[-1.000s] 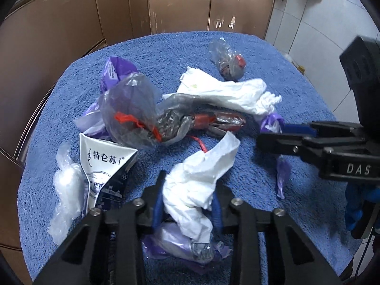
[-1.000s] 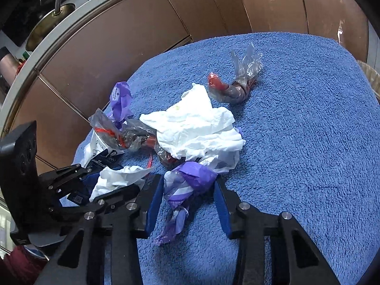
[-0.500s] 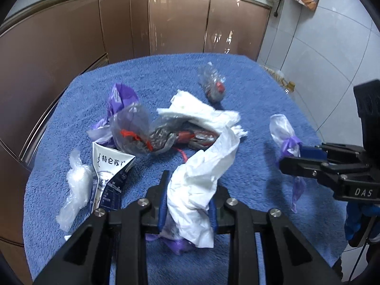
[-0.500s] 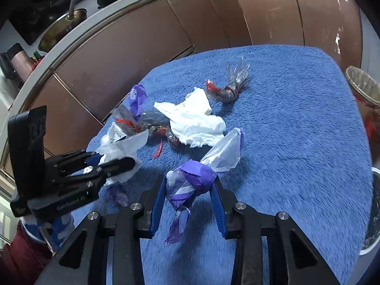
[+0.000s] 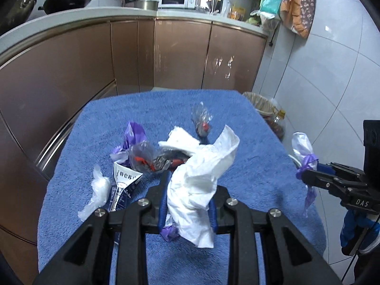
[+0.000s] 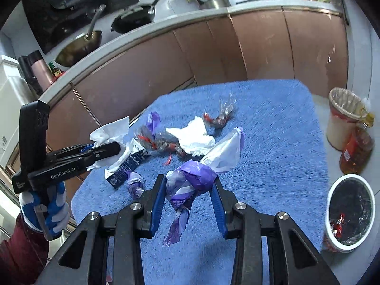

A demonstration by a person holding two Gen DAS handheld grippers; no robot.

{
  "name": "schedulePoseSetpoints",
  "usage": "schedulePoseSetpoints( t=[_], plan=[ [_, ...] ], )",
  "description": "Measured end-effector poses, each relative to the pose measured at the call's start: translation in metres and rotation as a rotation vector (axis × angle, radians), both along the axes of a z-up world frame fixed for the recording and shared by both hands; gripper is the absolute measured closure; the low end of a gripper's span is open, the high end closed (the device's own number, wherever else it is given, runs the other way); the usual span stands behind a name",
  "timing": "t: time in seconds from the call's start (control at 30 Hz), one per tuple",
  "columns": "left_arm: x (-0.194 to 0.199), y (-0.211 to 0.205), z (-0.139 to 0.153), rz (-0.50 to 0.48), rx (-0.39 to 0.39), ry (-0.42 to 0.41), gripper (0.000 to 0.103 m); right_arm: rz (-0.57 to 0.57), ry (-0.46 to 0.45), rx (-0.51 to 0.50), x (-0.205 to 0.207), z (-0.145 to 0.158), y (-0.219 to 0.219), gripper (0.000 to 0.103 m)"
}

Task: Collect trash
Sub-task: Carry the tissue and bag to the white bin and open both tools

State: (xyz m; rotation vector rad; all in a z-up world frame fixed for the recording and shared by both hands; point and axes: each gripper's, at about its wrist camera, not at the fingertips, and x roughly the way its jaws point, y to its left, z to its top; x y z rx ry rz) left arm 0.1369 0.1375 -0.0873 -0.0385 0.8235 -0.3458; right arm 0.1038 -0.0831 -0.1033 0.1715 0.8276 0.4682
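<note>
My left gripper [image 5: 187, 201] is shut on a crumpled white tissue [image 5: 201, 175] and holds it above the blue towel [image 5: 249, 178]. My right gripper [image 6: 187, 190] is shut on a purple and white plastic wrapper [image 6: 197, 180], lifted over the towel's near right part. On the towel lie a white tissue [image 6: 192, 137], a milk carton [image 5: 123, 182], clear bags with red bits [image 5: 152, 159], a purple wrapper [image 5: 134, 135], a clear bag [image 5: 98, 190], a small purple wad [image 6: 135, 184] and a twisted clear wrapper [image 6: 219, 116].
A white bin with a black liner [image 6: 349, 211] stands on the floor at the right of the table. A lined basket [image 6: 342, 118] and an oil bottle [image 6: 356, 149] stand behind it. Brown cabinets [image 5: 142, 54] curve around the far side.
Both grippers have lifted up and back from the pile, each carrying its piece of trash. The right gripper has swung toward the table's right edge, bringing the bin into view.
</note>
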Motion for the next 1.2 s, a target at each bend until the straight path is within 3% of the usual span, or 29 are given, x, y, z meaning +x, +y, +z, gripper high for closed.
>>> schedulePoseSetpoints(
  t=[0.3, 0.43, 0.6, 0.73, 0.97, 1.2],
  plan=[
    [-0.009, -0.042, 0.039, -0.056, -0.027, -0.068, 0.077, -0.118, -0.127, -0.020, -0.024, 0.044, -0.056, 0.068],
    [-0.002, -0.087, 0.046, -0.130, -0.028, -0.067, 0.077, -0.204, -0.167, -0.039, -0.032, 0.061, -0.096, 0.068],
    [0.012, -0.152, 0.044, -0.231, -0.042, -0.040, 0.077, -0.317, -0.172, -0.066, -0.041, 0.060, -0.143, 0.068],
    [0.027, -0.215, 0.033, -0.315, -0.047, 0.003, 0.077, -0.410, -0.147, -0.102, -0.041, 0.046, -0.182, 0.068],
    [0.057, -0.335, -0.009, -0.431, -0.033, 0.104, 0.077, -0.536, -0.042, -0.124, -0.023, -0.009, -0.239, 0.068],
    [0.090, -0.420, -0.054, -0.462, -0.019, 0.199, 0.076, -0.612, 0.064, -0.134, 0.004, -0.064, -0.292, 0.068]
  ],
)
